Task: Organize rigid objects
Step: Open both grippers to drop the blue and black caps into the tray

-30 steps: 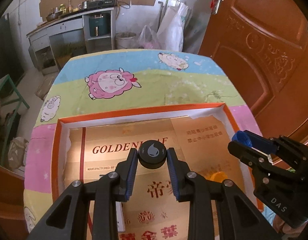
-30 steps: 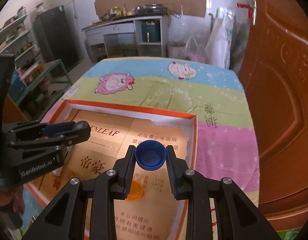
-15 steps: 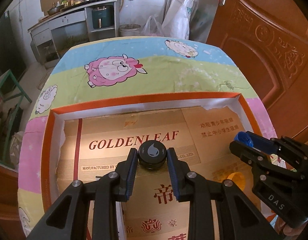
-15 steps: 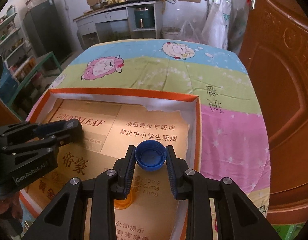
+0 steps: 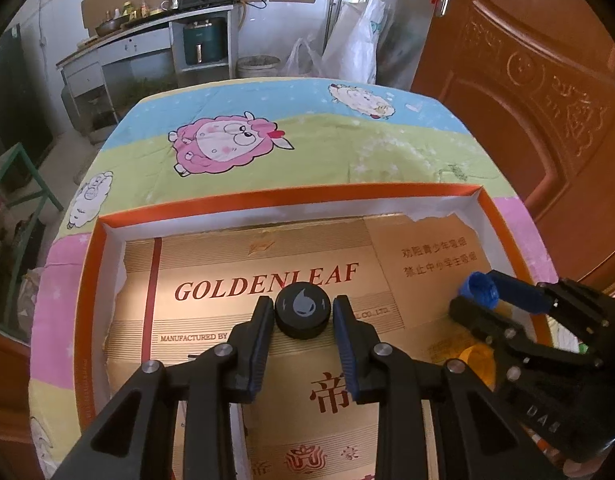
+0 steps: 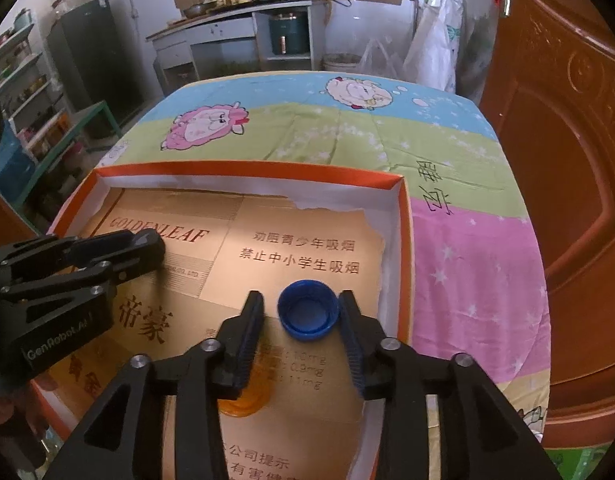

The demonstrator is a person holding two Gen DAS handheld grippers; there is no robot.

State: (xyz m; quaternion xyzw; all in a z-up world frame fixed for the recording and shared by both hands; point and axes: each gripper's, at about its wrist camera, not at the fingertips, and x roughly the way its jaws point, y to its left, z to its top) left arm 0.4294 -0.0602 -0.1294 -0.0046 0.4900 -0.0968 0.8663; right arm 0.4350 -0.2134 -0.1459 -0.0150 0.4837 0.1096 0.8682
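A black cap with a grey drop mark is clamped between the pads of my left gripper, just above the cardboard floor of the orange-rimmed box. In the right wrist view my right gripper is low over the box's right part and its jaws are opening. A blue cap, hollow side up, lies between them. It leans against the right finger, with a gap on the left. An orange cap lies on the cardboard, partly hidden under the left finger. The left gripper shows at the left.
The box rests on a cartoon sheep cloth that covers the surface. A brown wooden door stands close on the right. A kitchen counter is at the back and a green-framed shelf at the left.
The right gripper sank toward the box floor, then its jaws spread and the blue cap came free of the left pad. The left gripper kept still with the black cap.
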